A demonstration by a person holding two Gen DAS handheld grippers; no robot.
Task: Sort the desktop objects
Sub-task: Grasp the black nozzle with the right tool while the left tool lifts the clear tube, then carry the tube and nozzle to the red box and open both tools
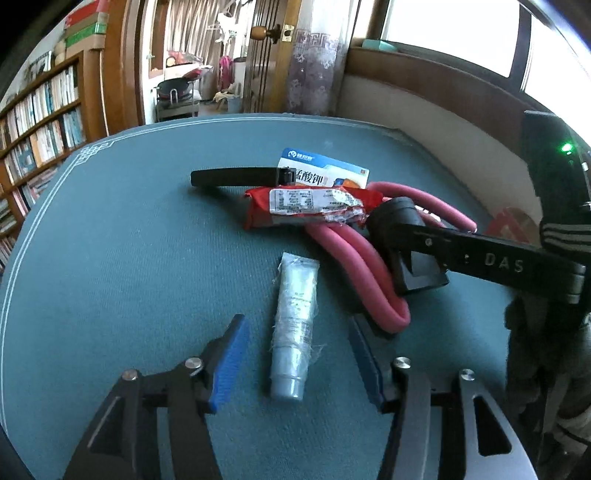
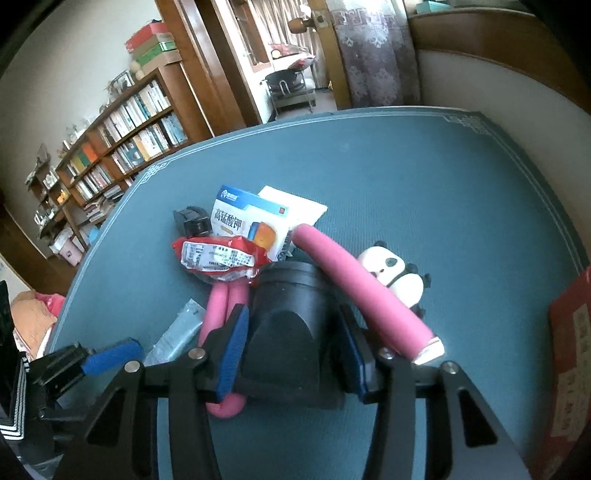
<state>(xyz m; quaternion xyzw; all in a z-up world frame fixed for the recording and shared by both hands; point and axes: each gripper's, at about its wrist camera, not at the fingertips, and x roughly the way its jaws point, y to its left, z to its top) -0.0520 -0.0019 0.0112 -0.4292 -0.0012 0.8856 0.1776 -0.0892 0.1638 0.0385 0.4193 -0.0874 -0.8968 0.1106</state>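
The left tongs (image 1: 299,354) stood spread around the grey tube (image 1: 295,328), not pinching it, near the desk's (image 1: 110,240) front edge. The right tongs (image 2: 291,347) pinched a black holder (image 2: 291,332). Next, I think, the holder needs lifting off the pink foam tube (image 2: 362,291).

Light source: daylight from the blown-out window panes (image 1: 454,33) at far right.
Exposure: bright; the teal felt tabletop (image 1: 129,240) evenly lit.
Shadows: soft, short.
Glare: highlights on the clear-wrapped grey plastic tube (image 1: 295,328).
Distortion: strong fisheye bending; dark vignette corners.
Focus: centre sharp; the wooden bookshelf (image 2: 122,140) soft.
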